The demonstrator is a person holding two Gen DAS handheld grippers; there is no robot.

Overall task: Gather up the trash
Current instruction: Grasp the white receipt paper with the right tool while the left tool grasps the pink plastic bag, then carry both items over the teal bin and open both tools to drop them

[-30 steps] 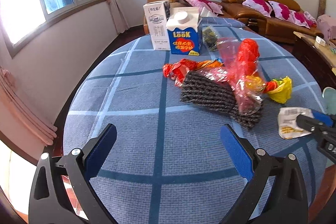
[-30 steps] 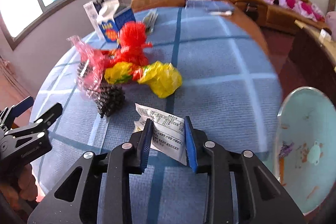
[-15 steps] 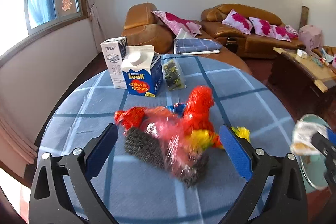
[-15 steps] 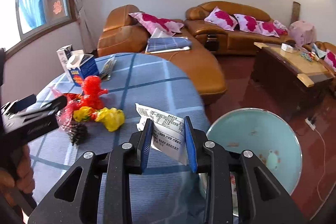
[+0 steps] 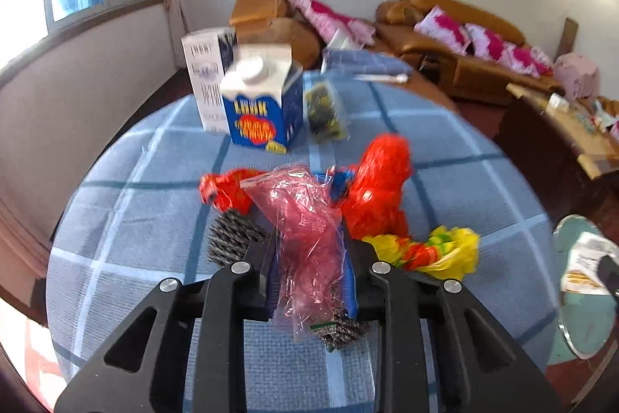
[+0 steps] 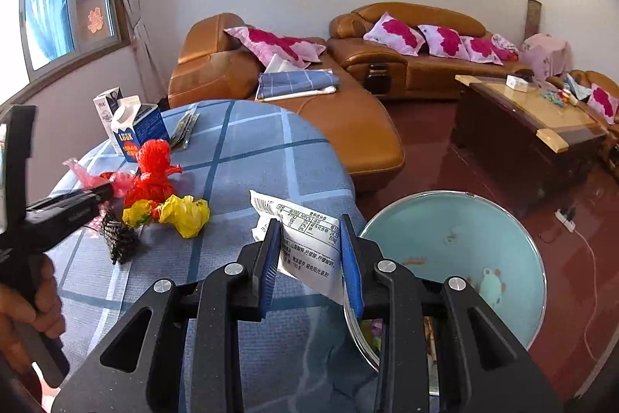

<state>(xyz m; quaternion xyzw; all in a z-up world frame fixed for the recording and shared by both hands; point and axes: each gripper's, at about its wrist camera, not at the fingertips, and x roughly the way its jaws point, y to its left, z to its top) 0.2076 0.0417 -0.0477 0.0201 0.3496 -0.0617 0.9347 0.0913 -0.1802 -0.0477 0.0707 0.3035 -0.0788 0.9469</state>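
Closed just now, from wide open, on pink plastic bag (image 5: 309, 239): left gripper (image 5: 309, 250), pads pressing crinkled film over blue checked tablecloth (image 5: 154, 188). Lay beside bag: black mesh piece (image 5: 232, 239), red net bag (image 5: 379, 188), yellow bag (image 5: 445, 250). Stood behind: blue carton (image 5: 263, 103), white carton (image 5: 205, 72). Clamped on white printed wrapper (image 6: 309, 239): right gripper (image 6: 311, 250), raised by teal basin (image 6: 464, 239).

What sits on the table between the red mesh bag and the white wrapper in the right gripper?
A crumpled yellow plastic bag lies between the red mesh bag and the white wrapper; otherwise bare blue checked tablecloth. Right wrist view shows it.
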